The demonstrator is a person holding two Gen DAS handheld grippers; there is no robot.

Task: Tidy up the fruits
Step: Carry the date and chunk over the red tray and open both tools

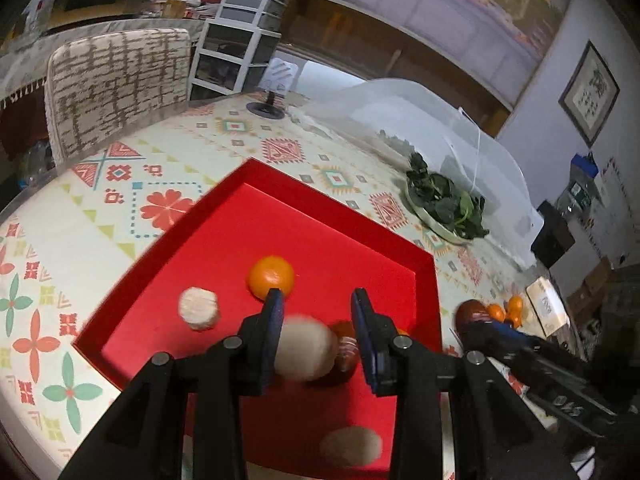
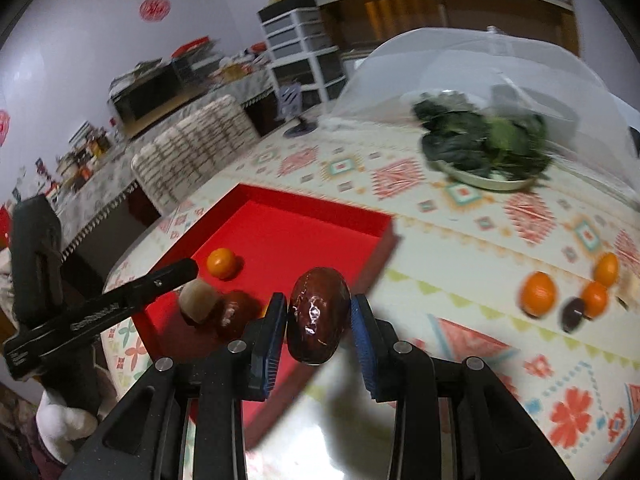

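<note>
A red tray (image 1: pixel 224 188) lies on the patterned table; it also shows in the right wrist view (image 2: pixel 320 208). In it are an orange (image 1: pixel 271 276), a pale round fruit (image 1: pixel 199 307), a beige fruit (image 1: pixel 306 347), a dark brown fruit (image 1: pixel 345 354) and another beige one (image 1: pixel 351 446). My left gripper (image 1: pixel 318 304) is open above the tray, the beige fruit blurred between its fingers and touching only the left one. My right gripper (image 2: pixel 319 312) is shut on a glossy brown fruit (image 2: pixel 318 314), beside the tray's right rim. Loose oranges (image 2: pixel 538 294) and a dark fruit (image 2: pixel 573 314) lie on the table to the right.
A plate of green leaves (image 2: pixel 484 142) stands at the back right, beside a clear mesh food cover (image 2: pixel 460 64). Patterned chairs (image 1: pixel 120 80) stand at the table's far left edge. A small stand (image 1: pixel 272 104) sits at the far edge.
</note>
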